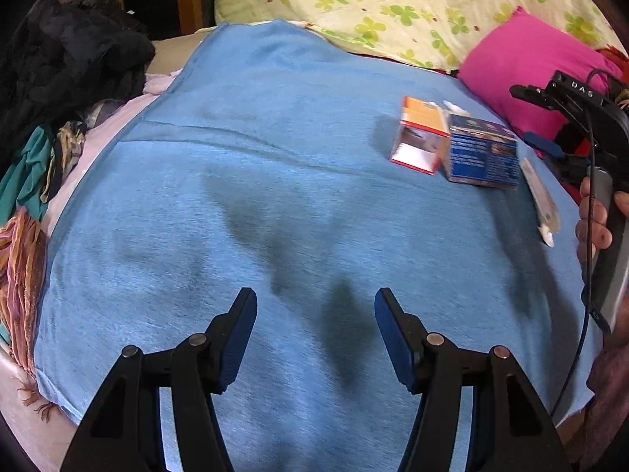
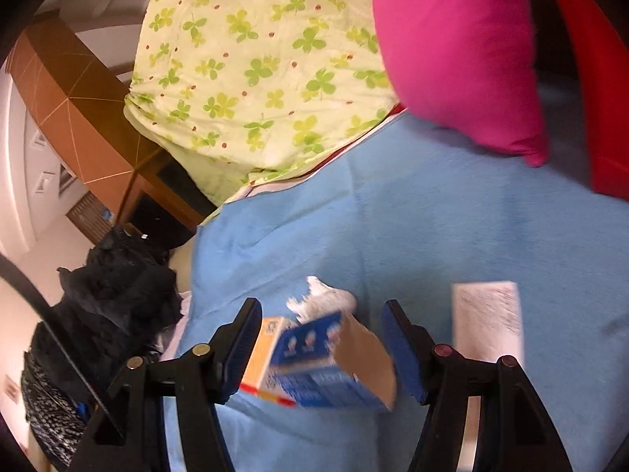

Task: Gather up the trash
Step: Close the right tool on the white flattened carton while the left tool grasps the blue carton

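An orange and white carton (image 1: 420, 137) and a blue carton (image 1: 483, 151) lie side by side on the blue blanket (image 1: 251, 196), at the right. A white paper strip (image 1: 540, 196) lies just right of them. My left gripper (image 1: 315, 314) is open and empty over the bare blanket, well short of the cartons. My right gripper (image 2: 322, 328) is open, with the blue carton (image 2: 322, 365) and the orange carton (image 2: 261, 354) between its fingers, not clamped. A crumpled white scrap (image 2: 322, 299) lies just beyond them. The white paper (image 2: 487, 318) lies to the right.
A green clover-print pillow (image 1: 393, 0) and a pink cushion (image 1: 526, 63) lie at the far edge. A black bag or cloth heap (image 1: 67, 59) sits at the left with other clothes (image 1: 27, 181). The right gripper's body and a hand (image 1: 597, 212) show at the right edge.
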A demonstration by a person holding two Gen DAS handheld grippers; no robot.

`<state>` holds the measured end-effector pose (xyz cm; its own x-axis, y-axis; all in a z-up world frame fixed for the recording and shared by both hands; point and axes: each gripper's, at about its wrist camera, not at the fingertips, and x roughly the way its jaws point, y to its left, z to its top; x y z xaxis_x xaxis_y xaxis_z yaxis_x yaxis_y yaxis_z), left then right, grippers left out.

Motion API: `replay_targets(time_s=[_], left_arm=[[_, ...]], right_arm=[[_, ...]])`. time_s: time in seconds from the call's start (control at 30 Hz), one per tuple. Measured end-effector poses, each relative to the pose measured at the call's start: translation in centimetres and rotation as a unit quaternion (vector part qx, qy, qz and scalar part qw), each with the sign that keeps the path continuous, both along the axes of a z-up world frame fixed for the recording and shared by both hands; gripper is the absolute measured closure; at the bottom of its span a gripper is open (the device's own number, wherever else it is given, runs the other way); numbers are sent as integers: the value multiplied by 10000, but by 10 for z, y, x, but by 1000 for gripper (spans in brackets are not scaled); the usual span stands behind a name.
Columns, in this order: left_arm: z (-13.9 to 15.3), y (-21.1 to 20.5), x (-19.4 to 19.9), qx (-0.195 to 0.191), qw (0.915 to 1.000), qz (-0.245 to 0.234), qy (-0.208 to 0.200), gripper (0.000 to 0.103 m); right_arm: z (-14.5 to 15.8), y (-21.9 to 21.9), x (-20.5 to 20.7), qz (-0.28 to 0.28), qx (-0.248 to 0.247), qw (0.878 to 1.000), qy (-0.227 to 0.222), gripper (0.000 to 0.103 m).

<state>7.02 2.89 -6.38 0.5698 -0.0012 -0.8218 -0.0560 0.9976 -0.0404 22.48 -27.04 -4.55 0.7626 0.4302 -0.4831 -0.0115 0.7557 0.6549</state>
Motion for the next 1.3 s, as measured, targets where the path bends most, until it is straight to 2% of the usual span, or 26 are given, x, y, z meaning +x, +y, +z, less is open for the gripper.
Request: replay_targets(time_s=[0.13,0.3,0.4,0.53,0.6,0.63,0.7,0.8,0.83,0.9,0.97,1.03,1.13,1.23,1.3], left_arm=[[-4,12,9,-7,9998,181,69,40],[-6,25,13,-102,9991,407,97,40],[-5,28,12,-203,9986,481,88,40],[-1,37,9,-300,9977,600,24,40],[2,42,7,-363,9971,668,-30,40],[4,46,7,-382,9967,716,-62,40],[6,51,6,-399,9958,812,-137,40],[7,49,6,-411,9958,793,-196,40],[7,46,6,-411,9962,740,-204,40],[7,34,7,-398,9975,544,-223,40],[8,22,8,-360,9983,358,-270,40],[9,9,9,-372,9986,193,-319,40],[12,-12,12,-473,9979,-92,-426,39],[13,-34,21,-726,9953,-461,-442,36],[14,-44,28,-727,9942,-615,-493,35]], right_arm=[[-15,6,20,282,169,9994,147,36],[-19,11,9,823,653,9942,210,36],[-14,24,-11,1416,916,9854,221,36],[-3,65,-51,2492,1166,9609,306,36],[2,79,-70,2751,1174,9538,275,36],[6,82,-81,2757,1070,9550,225,36],[14,77,-89,2499,732,9654,125,36],[29,35,-97,1243,132,9922,-3,36],[31,22,-99,879,-4,9961,13,36],[32,-4,-96,-105,-661,9975,210,36],[25,-17,-86,-665,-1386,9872,428,36],[14,-23,-72,-808,-1606,9810,736,38],[-11,-30,-52,-965,-1568,9753,1219,44],[-25,-35,-41,-896,-1537,9736,1427,44],[-30,-33,-36,-761,-1400,9764,1456,44]])
